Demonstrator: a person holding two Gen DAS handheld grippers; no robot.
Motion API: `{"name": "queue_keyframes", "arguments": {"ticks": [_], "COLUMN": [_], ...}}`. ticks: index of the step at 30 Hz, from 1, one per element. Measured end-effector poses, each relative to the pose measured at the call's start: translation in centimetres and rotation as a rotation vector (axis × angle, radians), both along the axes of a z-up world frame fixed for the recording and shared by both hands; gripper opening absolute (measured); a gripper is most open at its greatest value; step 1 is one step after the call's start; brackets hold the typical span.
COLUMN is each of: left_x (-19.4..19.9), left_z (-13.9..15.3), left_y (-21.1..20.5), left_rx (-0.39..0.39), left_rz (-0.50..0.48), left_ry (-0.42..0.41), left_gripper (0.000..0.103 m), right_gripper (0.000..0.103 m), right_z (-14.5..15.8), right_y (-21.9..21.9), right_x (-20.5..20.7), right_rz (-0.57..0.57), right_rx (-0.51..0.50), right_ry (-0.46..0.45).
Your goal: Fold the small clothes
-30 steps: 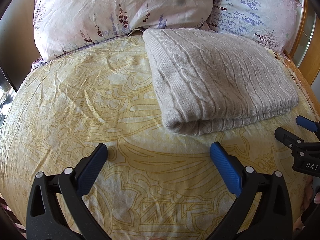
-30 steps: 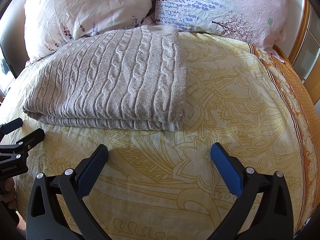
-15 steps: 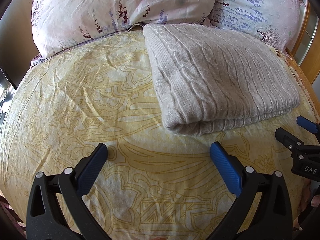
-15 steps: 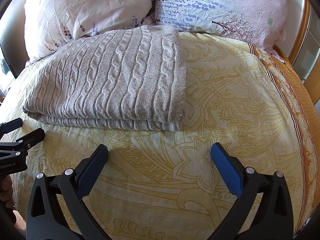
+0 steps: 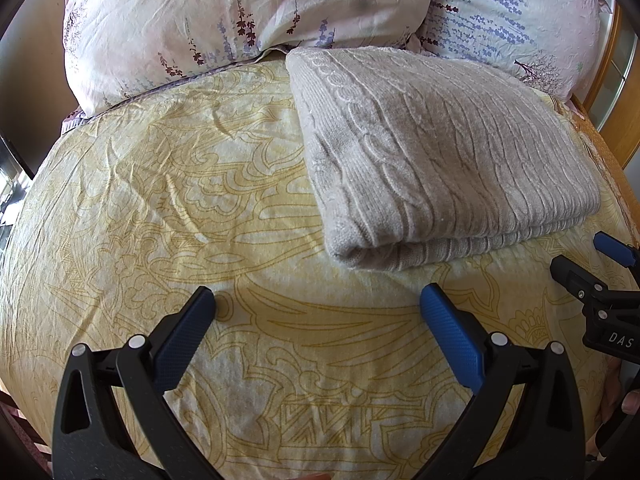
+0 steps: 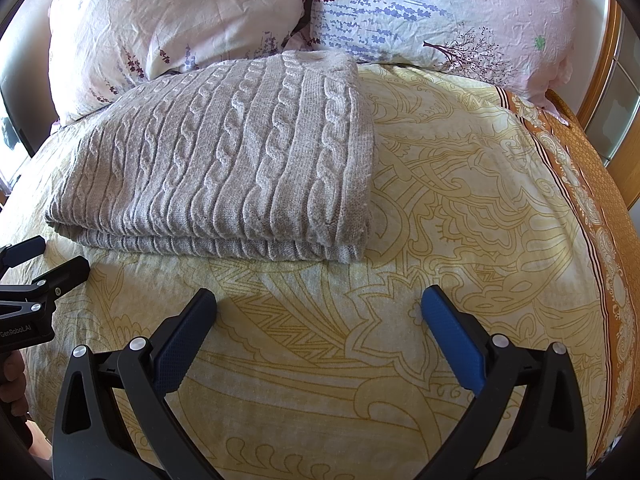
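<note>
1. Bed cover: thin yellow cotton with ochre scrollwork, lightly creased, orange patterned border on the far right side. Soft backing; yields under pressure.
2. Pillows: two, crinkled floral cases, at the head of the bed, touching the far edge of the garment.
3. Knit sweater: folded into a thick rectangle, lying flat on the cover between the pillows and both tools. Grey-beige cable knit, ribbed, fuzzy. Likely soft, limp, stretchy, moderately heavy, not slippery. Best grasped at the near layered edge, pinching all layers at both corners.
4. Left gripper: jaws spread wide, empty, just short of the near fold.
5. Right gripper: jaws spread wide, empty, beside the near right corner.
</note>
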State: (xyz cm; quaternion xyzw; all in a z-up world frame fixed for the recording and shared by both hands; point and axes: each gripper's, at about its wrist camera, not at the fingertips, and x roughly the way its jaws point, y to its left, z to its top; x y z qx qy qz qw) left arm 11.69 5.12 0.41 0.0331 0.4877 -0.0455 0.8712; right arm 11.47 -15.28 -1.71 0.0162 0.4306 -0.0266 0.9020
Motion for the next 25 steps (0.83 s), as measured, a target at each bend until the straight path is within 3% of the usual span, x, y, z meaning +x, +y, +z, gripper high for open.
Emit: {"name": "queue_keyframes", "arguments": {"ticks": [25], "left_x": [0.59], "left_z": [-0.01], "left_y": [0.08], "left_rx": [0.003], "left_rz": [-0.009], "left_ry": [0.048], "left_gripper": [0.101], "right_gripper": [0.102], "right_z": [0.00], "right_y": [-0.01], "right_x": [0.04], "right_rz": [0.000], "right_rx": [0.000], "right_ry": [0.000]}}
